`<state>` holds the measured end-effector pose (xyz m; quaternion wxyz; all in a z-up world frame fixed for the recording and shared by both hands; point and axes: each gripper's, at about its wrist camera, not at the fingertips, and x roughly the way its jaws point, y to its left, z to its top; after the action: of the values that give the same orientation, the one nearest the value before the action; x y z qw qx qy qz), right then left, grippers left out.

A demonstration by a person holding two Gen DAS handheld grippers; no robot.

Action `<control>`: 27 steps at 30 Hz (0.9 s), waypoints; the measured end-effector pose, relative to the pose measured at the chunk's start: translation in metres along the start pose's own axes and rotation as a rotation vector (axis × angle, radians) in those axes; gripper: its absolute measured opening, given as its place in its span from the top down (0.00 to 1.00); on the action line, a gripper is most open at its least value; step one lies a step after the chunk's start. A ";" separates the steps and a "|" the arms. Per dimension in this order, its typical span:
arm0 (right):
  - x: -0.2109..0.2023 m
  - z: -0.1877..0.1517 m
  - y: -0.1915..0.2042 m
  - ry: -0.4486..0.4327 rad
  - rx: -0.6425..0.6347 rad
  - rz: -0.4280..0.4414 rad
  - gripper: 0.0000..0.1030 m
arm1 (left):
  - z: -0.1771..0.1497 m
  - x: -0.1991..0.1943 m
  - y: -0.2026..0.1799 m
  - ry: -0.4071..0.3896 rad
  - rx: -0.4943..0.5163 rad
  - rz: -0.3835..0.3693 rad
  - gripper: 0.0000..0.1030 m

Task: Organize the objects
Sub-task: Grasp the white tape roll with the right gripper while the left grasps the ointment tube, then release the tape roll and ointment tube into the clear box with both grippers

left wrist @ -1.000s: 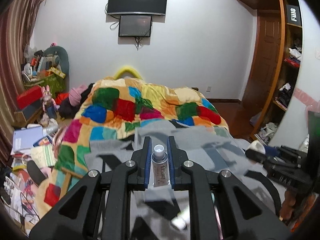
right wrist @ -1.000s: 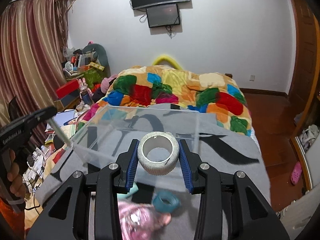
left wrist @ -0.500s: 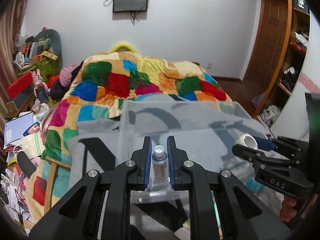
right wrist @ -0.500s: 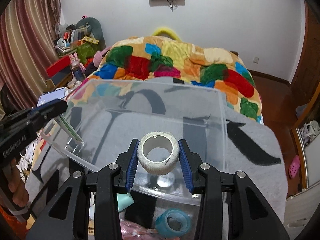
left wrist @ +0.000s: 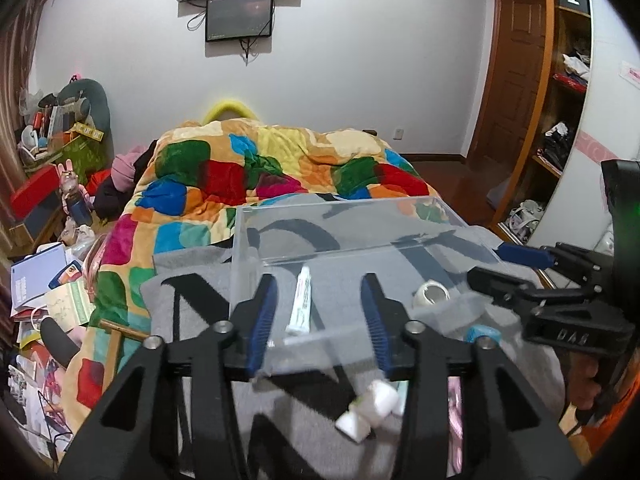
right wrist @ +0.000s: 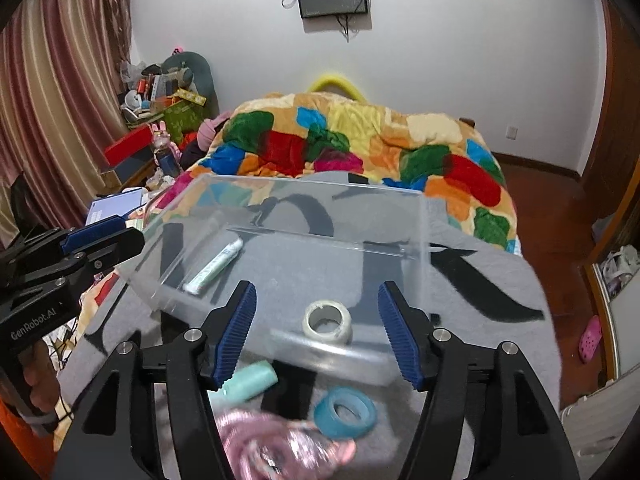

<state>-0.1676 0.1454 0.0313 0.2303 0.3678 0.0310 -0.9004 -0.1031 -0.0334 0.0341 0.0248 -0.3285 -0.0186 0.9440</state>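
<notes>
Both grippers, left (left wrist: 320, 320) and right (right wrist: 316, 328), hang with jaws wide and empty; ahead between them, the light tube (left wrist: 301, 304) and tape roll (right wrist: 327, 321) lie inside the clear bin (right wrist: 424, 232).

Next, the soft teal roll (right wrist: 345, 412) below the right jaws likely suits a gentle pinch across its outer sides.

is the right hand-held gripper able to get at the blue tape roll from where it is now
Probably yes. The right hand-held gripper is open and empty, and the blue tape roll lies uncovered on the grey cloth just outside the clear box, below the fingers; nothing blocks a short drop.

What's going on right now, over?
Both tongs open, empty. Tube and white tape roll lie in clear bin. Nothing blocking.
</notes>
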 end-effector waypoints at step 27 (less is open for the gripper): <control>0.015 -0.069 -0.028 0.110 0.093 0.021 0.43 | -0.066 0.038 -0.023 0.211 0.007 -0.100 0.40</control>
<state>-0.1446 0.1800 -0.0328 0.2203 0.4273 -0.0021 -0.8769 -0.0909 -0.0075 -0.0396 0.0746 -0.4247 -0.0291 0.9018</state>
